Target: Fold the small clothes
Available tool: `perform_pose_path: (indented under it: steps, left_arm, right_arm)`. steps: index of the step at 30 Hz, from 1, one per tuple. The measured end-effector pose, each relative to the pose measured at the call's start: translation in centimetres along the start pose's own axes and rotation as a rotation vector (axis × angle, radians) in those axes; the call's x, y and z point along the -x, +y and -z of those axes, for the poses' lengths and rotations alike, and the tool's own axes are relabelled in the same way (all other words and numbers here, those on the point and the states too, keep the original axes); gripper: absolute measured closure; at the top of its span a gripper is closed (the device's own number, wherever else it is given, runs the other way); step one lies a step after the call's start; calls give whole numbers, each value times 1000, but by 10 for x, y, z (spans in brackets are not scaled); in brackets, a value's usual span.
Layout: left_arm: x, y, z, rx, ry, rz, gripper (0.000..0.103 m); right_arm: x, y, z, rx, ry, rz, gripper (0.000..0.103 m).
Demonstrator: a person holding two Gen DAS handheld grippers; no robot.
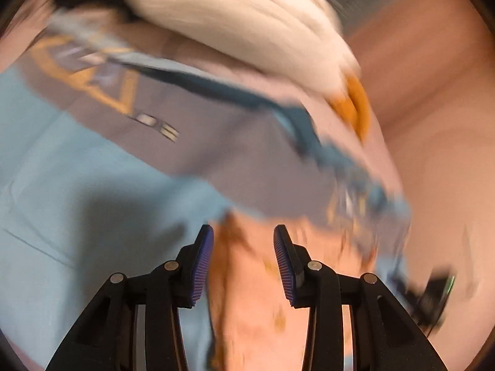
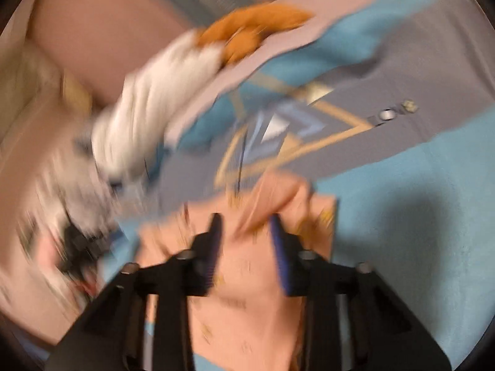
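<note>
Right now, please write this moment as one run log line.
left gripper: open over peach garment | right gripper: open around peach garment | surface: blue-grey printed cloth | views: motion-blurred

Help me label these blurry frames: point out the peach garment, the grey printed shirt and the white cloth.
peach garment [image 2: 247, 278]: right wrist view, flat middle between the fingers.
grey printed shirt [image 1: 198, 142]: left wrist view, plain grey area below the print.
white cloth [image 1: 235, 21]: left wrist view, bulging top of the bundle.
</note>
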State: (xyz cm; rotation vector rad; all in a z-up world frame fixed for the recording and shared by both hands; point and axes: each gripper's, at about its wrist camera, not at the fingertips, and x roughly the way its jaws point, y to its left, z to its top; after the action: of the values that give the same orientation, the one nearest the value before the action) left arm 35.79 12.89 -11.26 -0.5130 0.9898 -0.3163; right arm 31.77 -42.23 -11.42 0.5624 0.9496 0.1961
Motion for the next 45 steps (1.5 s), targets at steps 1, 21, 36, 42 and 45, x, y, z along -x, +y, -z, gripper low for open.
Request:
perform_pose_path:
  steps: [1,21,36,42,45]
  left_arm:
    - [-6,-10,10,-54,34,-3,65]
    - [-75,-65,-5,-146,52,-127,65]
    - [-17,-41,140,-496,194,-173,66]
    - [12,-25,154,-451,206,-172,65]
    - [32,-23,154,-399,166,-150,64]
  right_arm:
    - [-9,8,7,51,47,19,88]
    - [-63,31,-31,150,34,223,89]
    - [-6,28,112,393,171,312,94]
    - [15,7,118,259,226,291,89]
    - [36,20,122,265,184,284,59]
